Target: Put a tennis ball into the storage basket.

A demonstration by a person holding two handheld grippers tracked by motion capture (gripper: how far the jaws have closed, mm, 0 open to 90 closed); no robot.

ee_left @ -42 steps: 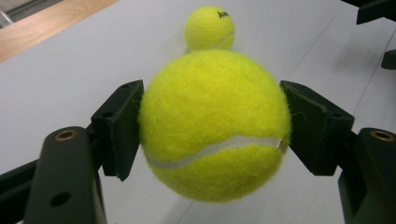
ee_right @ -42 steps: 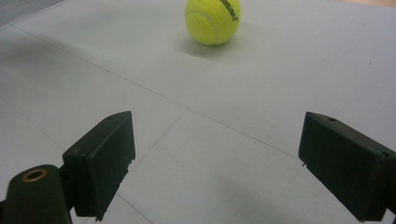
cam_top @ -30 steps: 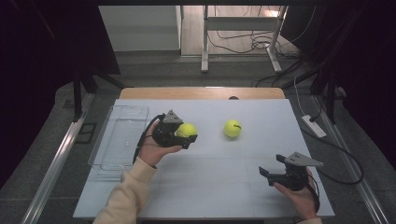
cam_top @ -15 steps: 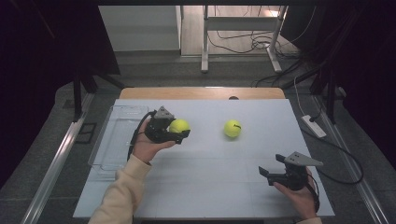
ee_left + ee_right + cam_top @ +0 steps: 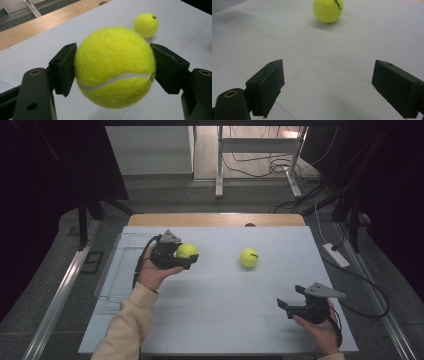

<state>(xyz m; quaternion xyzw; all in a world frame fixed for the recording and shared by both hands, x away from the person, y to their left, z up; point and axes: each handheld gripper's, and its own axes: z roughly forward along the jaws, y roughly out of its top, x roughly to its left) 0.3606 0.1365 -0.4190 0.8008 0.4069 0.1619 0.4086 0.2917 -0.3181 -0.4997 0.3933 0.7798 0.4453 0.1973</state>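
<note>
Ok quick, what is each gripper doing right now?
Left gripper: shut on a tennis ball, lifted off the table.
Right gripper: open, holding nothing.

The left hand-held gripper point(image 5: 186, 256) has its jaws clamped tight, the forearm stretched forward; the right hand-held gripper point(image 5: 286, 306) has jaws spread wide apart.

The left gripper point(image 5: 113, 68) clamps a tennis ball point(image 5: 113, 66) above the white table point(image 5: 50, 47); a second ball point(image 5: 146, 24) lies beyond.
</note>
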